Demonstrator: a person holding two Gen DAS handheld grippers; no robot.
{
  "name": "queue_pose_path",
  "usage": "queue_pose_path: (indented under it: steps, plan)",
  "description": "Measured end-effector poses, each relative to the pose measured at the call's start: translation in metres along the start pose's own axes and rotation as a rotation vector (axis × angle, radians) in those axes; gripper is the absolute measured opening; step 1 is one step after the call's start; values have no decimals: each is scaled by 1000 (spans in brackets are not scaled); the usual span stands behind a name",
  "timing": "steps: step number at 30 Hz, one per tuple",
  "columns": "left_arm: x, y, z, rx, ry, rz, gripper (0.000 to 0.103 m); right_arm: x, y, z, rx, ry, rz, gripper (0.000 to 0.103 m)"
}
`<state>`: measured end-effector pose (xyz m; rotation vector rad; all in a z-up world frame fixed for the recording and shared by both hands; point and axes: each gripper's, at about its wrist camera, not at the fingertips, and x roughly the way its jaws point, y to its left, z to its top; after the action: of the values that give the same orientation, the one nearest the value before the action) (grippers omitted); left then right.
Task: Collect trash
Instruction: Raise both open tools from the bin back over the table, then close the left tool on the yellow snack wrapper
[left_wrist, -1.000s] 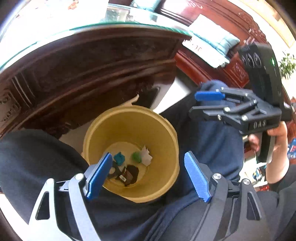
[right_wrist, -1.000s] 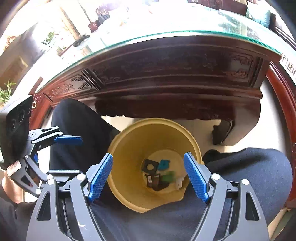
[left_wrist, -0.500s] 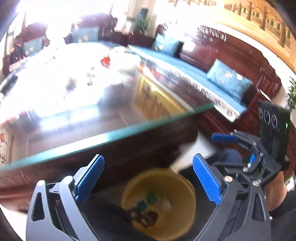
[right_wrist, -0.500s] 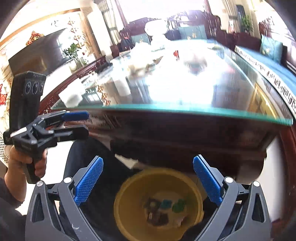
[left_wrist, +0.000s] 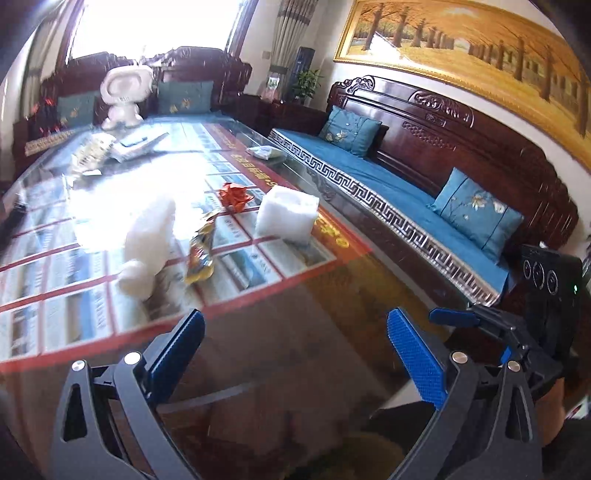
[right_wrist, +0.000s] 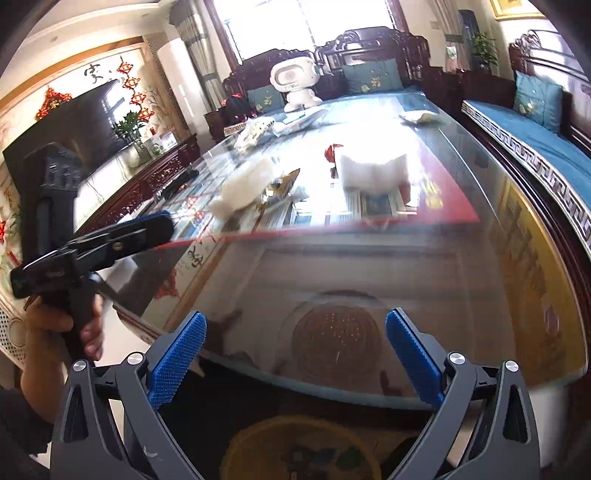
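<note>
Hovering, both spread, empty: left gripper (left_wrist: 295, 354), right gripper (right_wrist: 295, 352); glass table (right_wrist: 369, 266) carries foam block (left_wrist: 287, 216), wrapper (left_wrist: 201, 254), red scrap (left_wrist: 233, 195).

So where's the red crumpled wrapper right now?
The red wrapper lies mid-table on the glass table, just left of the white foam block in the left wrist view, beyond the yellow snack packet.

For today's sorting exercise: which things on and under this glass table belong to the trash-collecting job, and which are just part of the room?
Job:
yellow bin
red crumpled wrapper
gold snack wrapper
white crumpled tissue
white foam block
left gripper, open
right gripper, open

Room:
white robot toy
blue cushions
framed painting
potted plant
</note>
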<state>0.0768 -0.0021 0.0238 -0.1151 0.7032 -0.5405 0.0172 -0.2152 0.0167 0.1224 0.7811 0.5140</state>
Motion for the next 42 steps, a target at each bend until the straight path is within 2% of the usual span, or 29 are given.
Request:
queue_pose_path:
  steps: [5,9,14,17,24,26,27,28,30,33,37,42]
  plan:
    - [51,20,25,-34,55,24,99,17,-12,16,12,16,26,94]
    - [78,25,33,0,80,103,99,29,-23,21,8,26,9,94]
    - [106,48,43,-30,121,133,99,41,-35,27,28,38,17,91]
    - [121,57,50,-54,144,117,99,47,-41,33,23,38,13,91]
    - [145,64,63,-18,173,180,97,60,-51,54,26,40,-3,91]
    - [149,65,65,-4,184,203,89,63,-54,61,32,40,-5,89]
    - [151,65,66,9,192,210,79,66,-55,66,32,44,-3,84]
    - [154,67,68,9,204,199,61,69,-56,69,34,50,-7,81]
    - [161,74,67,-47,244,140,41,73,-58,76,35,48,-14,81]
    - [164,77,66,-40,246,140,24,77,-60,84,33,41,-29,81]
    - [166,77,66,-33,249,123,22,83,-65,92,45,31,-41,81]
    - [168,67,65,39,253,164,24,90,-70,96,58,36,-60,81]
